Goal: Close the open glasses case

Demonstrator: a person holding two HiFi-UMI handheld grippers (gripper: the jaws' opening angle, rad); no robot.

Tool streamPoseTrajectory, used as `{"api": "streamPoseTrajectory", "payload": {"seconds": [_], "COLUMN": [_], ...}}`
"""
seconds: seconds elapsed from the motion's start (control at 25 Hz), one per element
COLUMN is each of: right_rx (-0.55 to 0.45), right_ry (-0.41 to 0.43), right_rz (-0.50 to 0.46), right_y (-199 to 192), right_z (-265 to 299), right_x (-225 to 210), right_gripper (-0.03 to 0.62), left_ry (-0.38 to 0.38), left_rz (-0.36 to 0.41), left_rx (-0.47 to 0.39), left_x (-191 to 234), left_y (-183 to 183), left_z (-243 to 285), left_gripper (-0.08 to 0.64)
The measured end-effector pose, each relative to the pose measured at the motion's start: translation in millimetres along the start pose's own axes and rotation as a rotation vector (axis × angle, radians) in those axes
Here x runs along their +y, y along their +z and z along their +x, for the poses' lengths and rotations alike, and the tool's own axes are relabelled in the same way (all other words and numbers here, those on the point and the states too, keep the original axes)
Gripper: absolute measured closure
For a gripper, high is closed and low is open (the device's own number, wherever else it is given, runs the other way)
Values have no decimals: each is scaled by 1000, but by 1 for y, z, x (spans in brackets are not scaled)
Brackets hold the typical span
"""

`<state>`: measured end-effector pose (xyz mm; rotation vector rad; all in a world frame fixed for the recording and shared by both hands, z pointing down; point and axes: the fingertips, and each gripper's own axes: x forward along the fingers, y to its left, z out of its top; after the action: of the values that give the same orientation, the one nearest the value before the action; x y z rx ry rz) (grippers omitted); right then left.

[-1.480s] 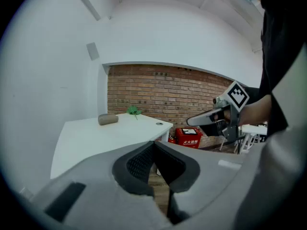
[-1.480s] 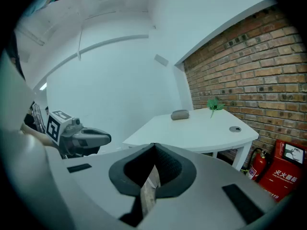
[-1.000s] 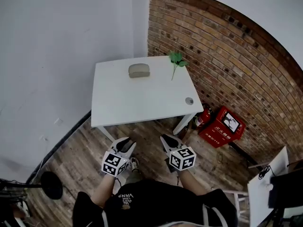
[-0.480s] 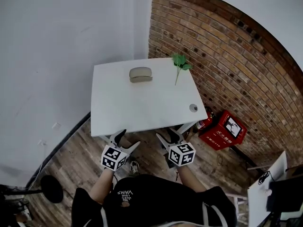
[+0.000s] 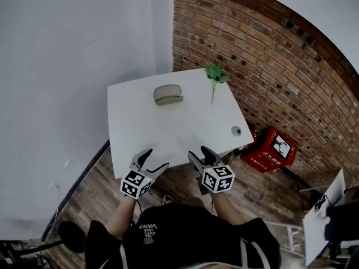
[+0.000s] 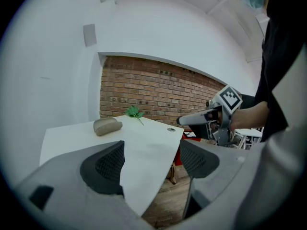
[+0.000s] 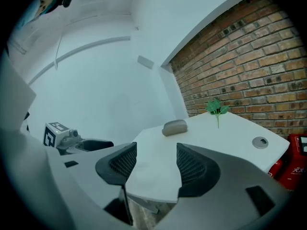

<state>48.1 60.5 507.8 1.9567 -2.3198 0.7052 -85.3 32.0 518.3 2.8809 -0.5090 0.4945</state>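
Observation:
A grey-beige glasses case (image 5: pixel 168 94) lies near the far edge of the white table (image 5: pixel 140 133), its lid looking slightly ajar. It also shows small and far off in the left gripper view, glasses case (image 6: pixel 107 126), and in the right gripper view, glasses case (image 7: pixel 174 127). My left gripper (image 5: pixel 150 161) and right gripper (image 5: pixel 202 156) hover side by side at the table's near edge, well short of the case. Both are open with nothing between the jaws: left gripper (image 6: pixel 151 162), right gripper (image 7: pixel 153 164).
A green plant sprig (image 5: pixel 215 74) lies at the table's far right corner, and a round cable grommet (image 5: pixel 236 130) sits near the right edge. A red box (image 5: pixel 275 147) stands on the wooden floor by the brick wall. A white wall runs along the left.
Both grippers have moved forward from over the floor to the table's near edge. Their jaws, shut a second ago, now stand open.

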Motion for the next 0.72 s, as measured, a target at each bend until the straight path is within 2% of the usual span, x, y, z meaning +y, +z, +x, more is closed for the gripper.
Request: {"api": "streamPoseTrajectory", "payload": {"seconds": [0.32,0.72], "right_rx": [2,32], "right_ry": [-34,18], "right_rz": [9,-38], "right_y": [12,45], "right_z": [23,83], "right_x": [-17,-47], "right_gripper": [351,354], "left_ry": [-6,65], "left_rz": [-28,-70], "left_rx": [-8,-22], "left_x": [37,91], "left_y": [7,24], "left_z": [16,46], "left_gripper": [206,212]}}
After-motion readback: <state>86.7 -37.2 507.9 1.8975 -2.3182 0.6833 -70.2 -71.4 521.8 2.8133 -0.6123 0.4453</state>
